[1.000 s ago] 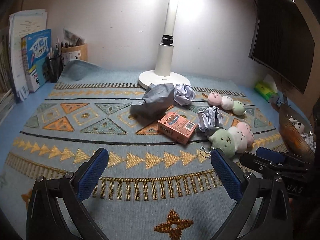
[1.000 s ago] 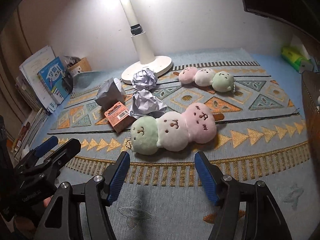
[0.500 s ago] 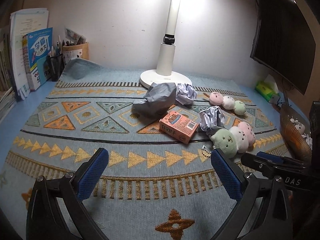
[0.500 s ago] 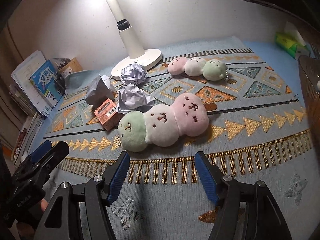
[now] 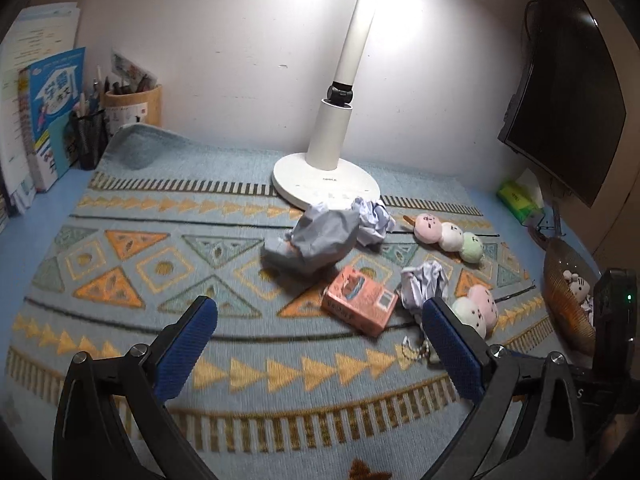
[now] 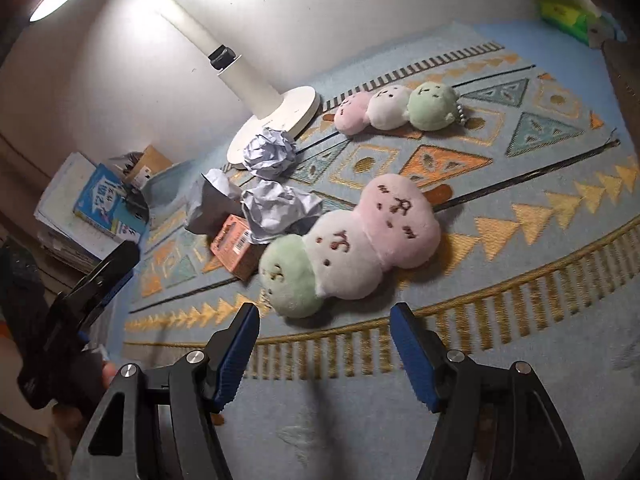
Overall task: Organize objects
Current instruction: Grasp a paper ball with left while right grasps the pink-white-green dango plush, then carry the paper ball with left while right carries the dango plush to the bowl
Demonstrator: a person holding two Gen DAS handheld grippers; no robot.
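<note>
Your right gripper (image 6: 324, 344) is lined up on the nearer dango plush (image 6: 348, 246), three soft balls in green, white and pink lying on the woven mat (image 6: 520, 264) just ahead of your fingertips and a little toward the left finger. It looks light and squashy, so it should give under the pads rather than slip; the narrow waist between two balls, or the white middle ball, seems the surest place to pinch, and a hold at one end would likely let the rest droop. Its bead chain (image 5: 414, 347) trails off the green end and could snag.

Beyond the plush, toward your left finger, sit the orange carton (image 6: 234, 246) and a crumpled paper ball (image 6: 276, 210) that touches both it and the plush; a second paper ball (image 6: 269, 153) lies by the lamp base (image 6: 280, 120), and the smaller dango plush (image 6: 394, 109) lies well ahead.

Both of your grippers stand wide and hold nothing. The right fingers (image 6: 412, 358) touch neither plush nor mat, as far as can be told. Your left gripper (image 5: 320, 348) hovers over bare mat, with the carton ahead between its fingers and the nearer plush partly hidden behind its right finger (image 5: 450, 346)
</note>
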